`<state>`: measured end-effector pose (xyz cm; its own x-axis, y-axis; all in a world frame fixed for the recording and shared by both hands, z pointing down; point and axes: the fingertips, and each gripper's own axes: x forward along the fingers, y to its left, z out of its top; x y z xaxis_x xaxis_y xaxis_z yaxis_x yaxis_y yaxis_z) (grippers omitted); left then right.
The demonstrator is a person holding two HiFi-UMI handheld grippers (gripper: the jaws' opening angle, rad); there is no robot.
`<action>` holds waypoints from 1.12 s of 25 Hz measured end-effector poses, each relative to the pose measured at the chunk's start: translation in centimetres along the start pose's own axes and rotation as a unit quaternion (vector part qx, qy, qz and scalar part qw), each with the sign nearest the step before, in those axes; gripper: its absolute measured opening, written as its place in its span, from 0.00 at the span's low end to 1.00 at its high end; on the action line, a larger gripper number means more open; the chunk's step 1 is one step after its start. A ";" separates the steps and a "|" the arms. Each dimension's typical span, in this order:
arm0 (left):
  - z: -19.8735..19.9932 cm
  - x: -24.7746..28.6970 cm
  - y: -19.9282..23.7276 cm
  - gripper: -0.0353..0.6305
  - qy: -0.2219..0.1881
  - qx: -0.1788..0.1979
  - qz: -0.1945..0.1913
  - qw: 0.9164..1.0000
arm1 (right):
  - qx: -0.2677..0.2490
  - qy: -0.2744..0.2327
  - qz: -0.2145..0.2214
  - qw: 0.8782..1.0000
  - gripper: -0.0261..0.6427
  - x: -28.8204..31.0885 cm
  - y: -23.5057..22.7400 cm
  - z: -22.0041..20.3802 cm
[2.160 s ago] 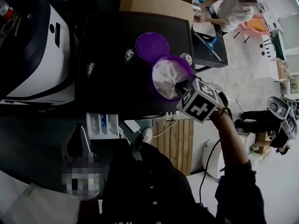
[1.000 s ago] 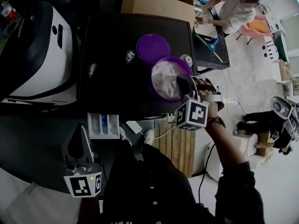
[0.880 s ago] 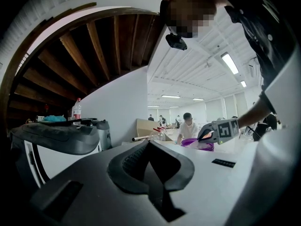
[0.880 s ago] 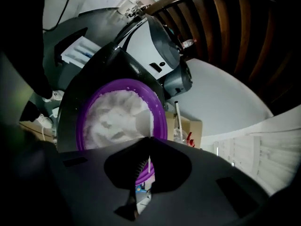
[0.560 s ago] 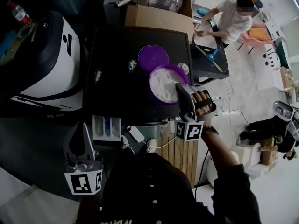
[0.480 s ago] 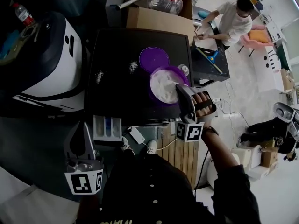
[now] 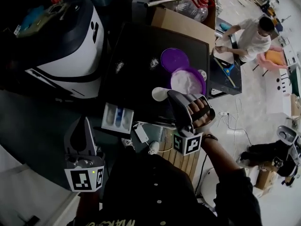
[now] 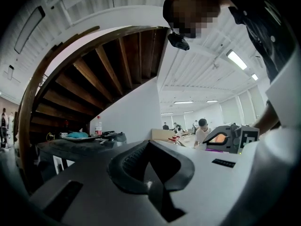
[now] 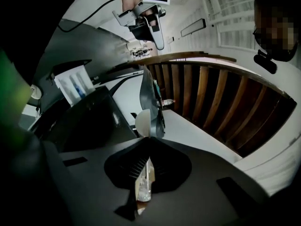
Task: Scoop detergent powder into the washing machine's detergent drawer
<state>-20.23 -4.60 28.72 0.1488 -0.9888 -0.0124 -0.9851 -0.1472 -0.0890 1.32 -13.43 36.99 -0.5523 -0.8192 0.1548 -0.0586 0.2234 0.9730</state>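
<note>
One scoop (image 7: 161,93) is hanging clamped in the right claw (image 9: 149,140) near the detergent drawer (image 7: 117,118), awaiting tipping; the left claw (image 8: 149,145) is idling closed, empty.

A clear water jug (image 7: 189,6) shows just behind a cardboard box (image 7: 181,21); a person (image 7: 253,37) sits by a pink chair (image 7: 272,59).

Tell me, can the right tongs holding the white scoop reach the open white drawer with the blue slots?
Probably yes. The right tongs are shut on the white plastic scoop, and the open white detergent drawer sits just down-left of it in the head view, with nothing between them.
</note>
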 end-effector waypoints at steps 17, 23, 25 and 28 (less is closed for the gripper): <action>-1.7 -7.1 5.1 0.06 0.031 -0.003 0.109 0.994 | 0.021 -0.159 0.136 0.978 0.09 2.5 9.5 15.1; -4.0 -7.2 5.5 0.06 0.045 -0.020 0.107 0.993 | 0.023 -0.153 0.220 0.963 0.08 3.8 16.2 16.4; -4.9 -7.2 5.6 0.06 0.052 -0.027 0.107 0.993 | 0.024 -0.144 0.246 0.958 0.08 4.2 18.5 16.4; -6.4 -7.3 5.7 0.06 0.066 -0.037 0.107 0.991 | 0.028 -0.132 0.284 0.949 0.09 5.1 21.4 16.8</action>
<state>-27.51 1.63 34.68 -0.0714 -0.9917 0.1072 -0.9973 0.0691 -0.0246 -16.74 -3.97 55.77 -0.6970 -0.3981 0.5965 0.2720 0.6229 0.7335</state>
